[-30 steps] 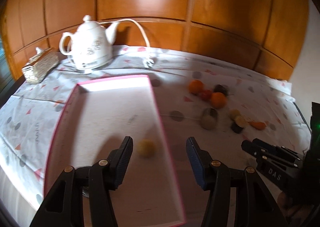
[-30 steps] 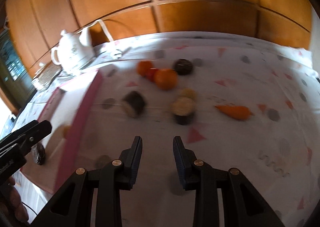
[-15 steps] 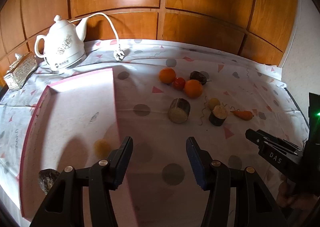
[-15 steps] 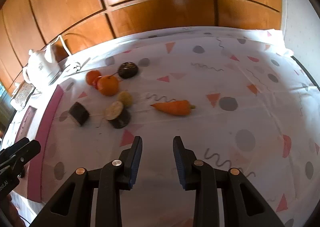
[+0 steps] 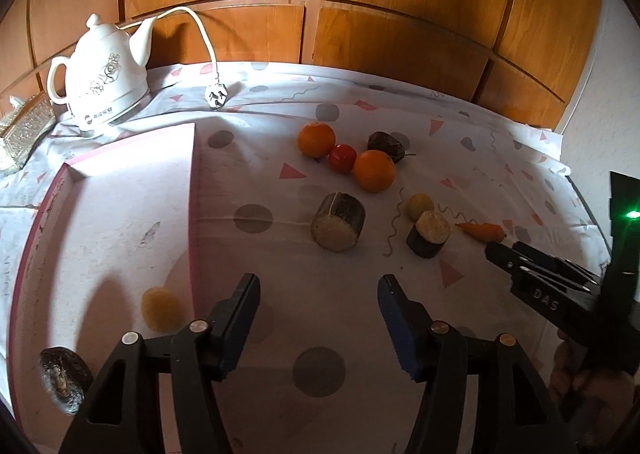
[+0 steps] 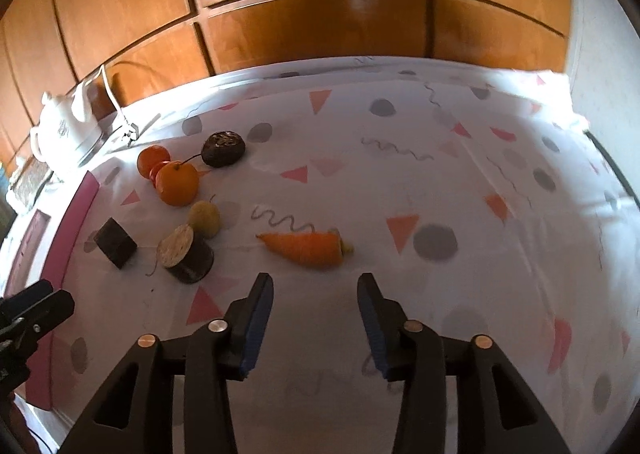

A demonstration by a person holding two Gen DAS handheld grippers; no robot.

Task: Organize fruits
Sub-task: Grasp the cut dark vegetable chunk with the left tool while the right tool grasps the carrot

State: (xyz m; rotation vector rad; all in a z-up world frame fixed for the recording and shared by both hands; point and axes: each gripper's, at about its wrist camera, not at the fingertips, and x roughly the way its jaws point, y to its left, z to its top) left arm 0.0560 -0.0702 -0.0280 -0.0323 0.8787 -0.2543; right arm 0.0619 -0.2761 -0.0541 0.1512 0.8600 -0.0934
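A pink-rimmed white tray (image 5: 192,190) lies at the left, holding a small yellow fruit (image 5: 161,308) and a dark wrinkled fruit (image 5: 62,378). On the cloth lie two oranges (image 5: 316,139) (image 5: 374,170), a red tomato (image 5: 342,158), a dark fruit (image 5: 386,146), two cut brown cylinders (image 5: 338,221) (image 5: 429,233), a yellow ball (image 5: 419,205) and a carrot (image 6: 306,249). My left gripper (image 5: 318,284) hovers over bare cloth beside the tray, jaws opening, nothing between them. My right gripper (image 6: 315,286) hangs just short of the carrot, jaws opening, empty.
A white kettle (image 5: 102,88) with its cord and plug (image 5: 216,96) stands at the back left, beside a gold box (image 5: 24,130). Wood panelling (image 5: 400,22) runs behind the table. A white wall (image 6: 600,54) closes off the right side.
Both grippers swung to the right, the left one leaving the tray for the cloth, the right one now facing the carrot. Both pairs of jaws stand wider than before.
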